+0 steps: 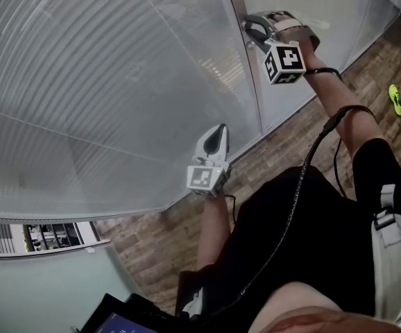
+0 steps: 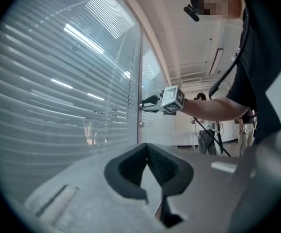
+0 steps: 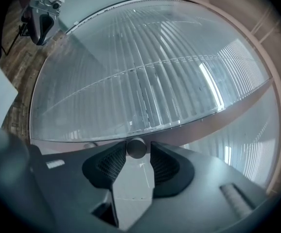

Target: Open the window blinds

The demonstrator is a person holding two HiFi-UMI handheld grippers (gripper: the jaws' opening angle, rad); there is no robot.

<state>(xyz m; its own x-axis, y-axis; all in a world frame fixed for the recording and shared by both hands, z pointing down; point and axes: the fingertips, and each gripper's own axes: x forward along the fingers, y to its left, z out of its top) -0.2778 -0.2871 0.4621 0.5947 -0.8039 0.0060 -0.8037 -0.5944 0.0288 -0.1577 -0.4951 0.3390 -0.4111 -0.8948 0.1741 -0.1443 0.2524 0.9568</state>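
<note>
Slats of the pale grey window blinds (image 1: 103, 82) fill the upper left of the head view, behind glass. They look mostly shut, and how far they are tipped is hard to tell.

At the bottom middle of the right gripper view sits a small round grey metal knob (image 3: 136, 148) on the brownish window frame (image 3: 218, 125). The right gripper (image 3: 136, 153) is squeezed onto this knob, with a pad on each side. The knob sticks straight out at the gripper, so I think turning it means rolling the wrist.

In the head view the right gripper (image 1: 252, 30) at the top hides the knob. The left gripper (image 1: 219, 129) hangs in the middle, well apart from the knob, clenched on nothing.
</note>
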